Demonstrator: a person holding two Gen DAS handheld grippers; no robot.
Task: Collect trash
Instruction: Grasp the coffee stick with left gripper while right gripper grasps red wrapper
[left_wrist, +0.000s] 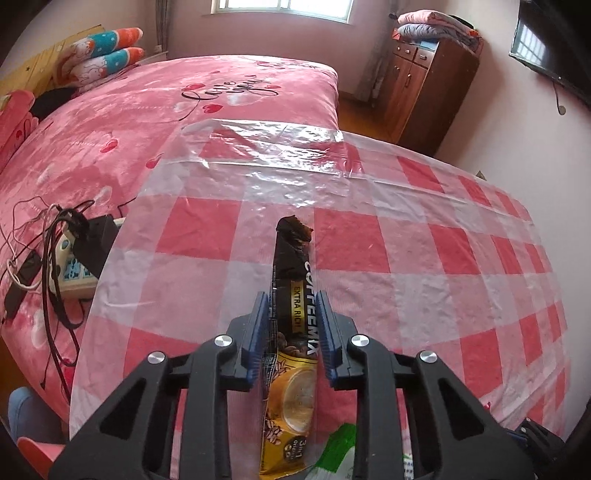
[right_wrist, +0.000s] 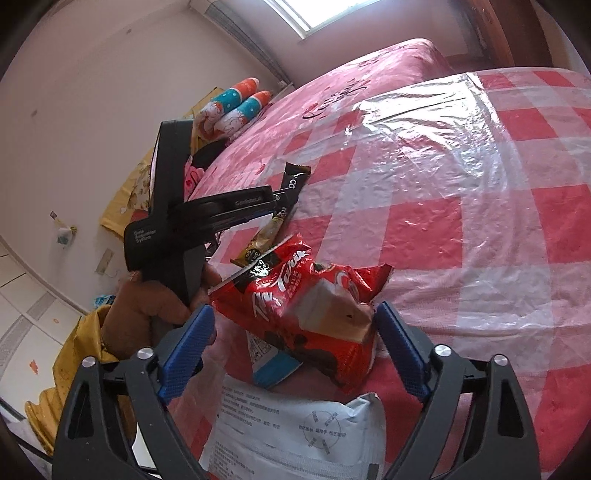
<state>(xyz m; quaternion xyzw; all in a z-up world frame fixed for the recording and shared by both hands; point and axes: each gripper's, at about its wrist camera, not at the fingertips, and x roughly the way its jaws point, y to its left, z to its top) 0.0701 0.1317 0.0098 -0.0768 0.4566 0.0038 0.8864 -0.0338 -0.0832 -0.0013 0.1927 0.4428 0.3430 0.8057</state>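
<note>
Both tongs gape: left (left_wrist: 291, 325) around coffee sachet (left_wrist: 291, 332), right (right_wrist: 295, 343) around red wrapper (right_wrist: 314, 299).

We are seeing the coffee sachet (left_wrist: 291, 325) lying lengthwise on the plastic-covered table (left_wrist: 424, 258), running between the left gripper (left_wrist: 291, 301) fingers. Nearer the table's front edge, the snack wrapper (right_wrist: 314, 314) is lying between the right gripper (right_wrist: 295, 317) fingers, with the white pouch (right_wrist: 295, 435) just below it. Behind the table the bed (left_wrist: 147, 129) is stretching away, pillows (left_wrist: 107, 55) at its far left, a power strip (left_wrist: 74, 266) on its near left.
</note>
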